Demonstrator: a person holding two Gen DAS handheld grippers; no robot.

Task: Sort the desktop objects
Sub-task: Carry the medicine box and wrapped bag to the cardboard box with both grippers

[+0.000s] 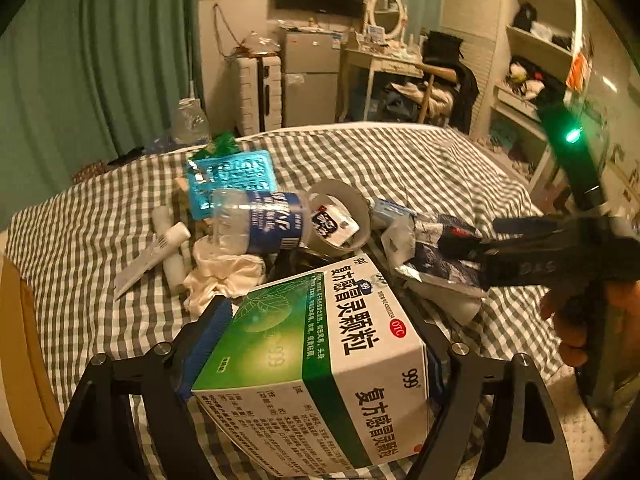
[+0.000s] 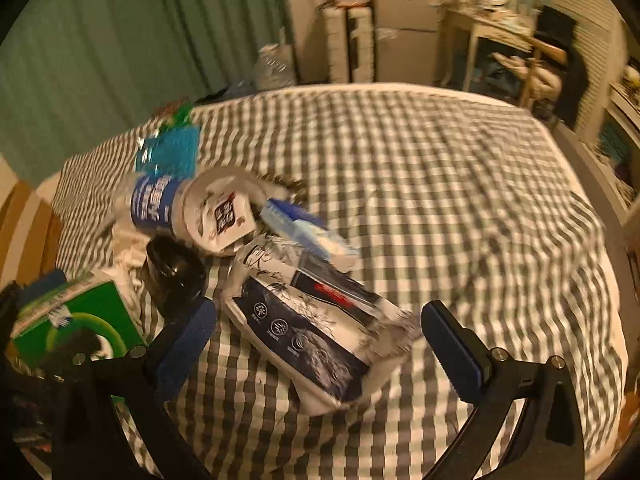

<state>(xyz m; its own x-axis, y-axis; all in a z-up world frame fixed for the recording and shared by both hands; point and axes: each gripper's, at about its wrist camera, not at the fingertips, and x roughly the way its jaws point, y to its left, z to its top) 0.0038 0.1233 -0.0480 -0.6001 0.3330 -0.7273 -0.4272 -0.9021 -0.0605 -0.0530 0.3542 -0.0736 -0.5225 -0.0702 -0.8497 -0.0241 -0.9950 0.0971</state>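
My left gripper (image 1: pixel 320 344) clamps the green-and-white medicine box (image 1: pixel 320 364) between both pads, lifted and tilted above the checked bedspread (image 1: pixel 420 168). My right gripper (image 2: pixel 316 340) is spread wide, its fingers either side of the dark blue-and-white pouch (image 2: pixel 316 328), not touching it.
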